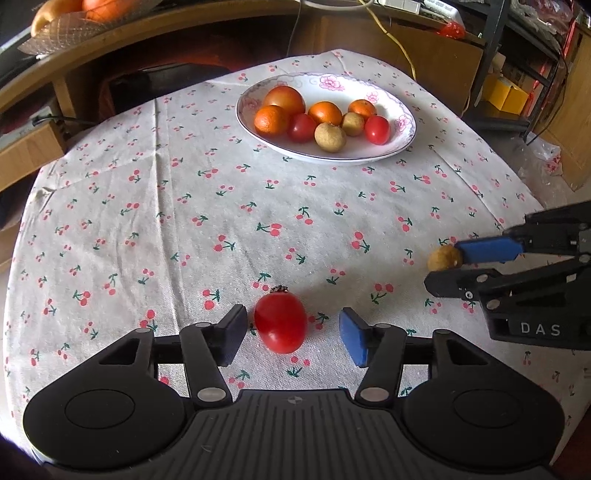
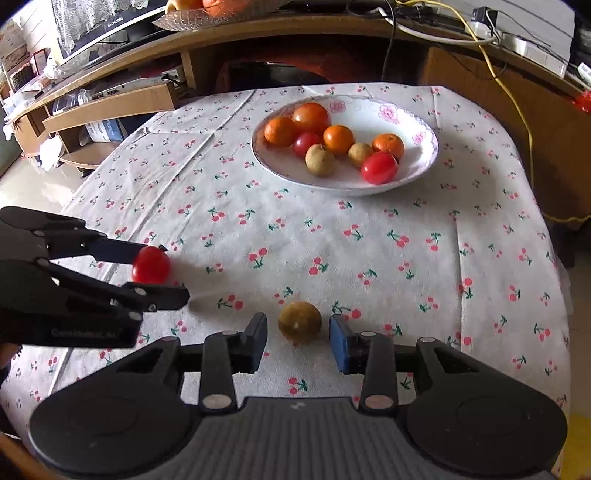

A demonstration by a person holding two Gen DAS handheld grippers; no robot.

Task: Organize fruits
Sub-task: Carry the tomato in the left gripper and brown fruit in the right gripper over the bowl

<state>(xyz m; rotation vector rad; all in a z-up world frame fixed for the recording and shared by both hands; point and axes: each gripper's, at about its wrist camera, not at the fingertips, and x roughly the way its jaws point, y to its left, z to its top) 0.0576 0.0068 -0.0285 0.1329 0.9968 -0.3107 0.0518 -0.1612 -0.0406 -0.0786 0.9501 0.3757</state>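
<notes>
A red cherry tomato [image 1: 280,322] lies on the cherry-print tablecloth between the fingers of my left gripper [image 1: 293,336], which is open, with a gap on each side. The same tomato [image 2: 151,265] and left gripper [image 2: 159,273] show at the left of the right wrist view. A brown longan [image 2: 300,322] rests on the cloth between the fingers of my right gripper [image 2: 298,339], open and not touching it. The longan [image 1: 445,257] and right gripper [image 1: 445,267] appear at the right edge of the left wrist view. A floral white plate [image 1: 332,157] [image 2: 351,190] at the far side holds several oranges, tomatoes and longans.
The cherry-print tablecloth [image 1: 207,206] covers the table between the grippers and the plate. Behind the table stands a wooden shelf unit [image 2: 122,99] with a glass dish of fruit [image 1: 74,22] on top. A yellow cable [image 2: 517,96] hangs at the back right.
</notes>
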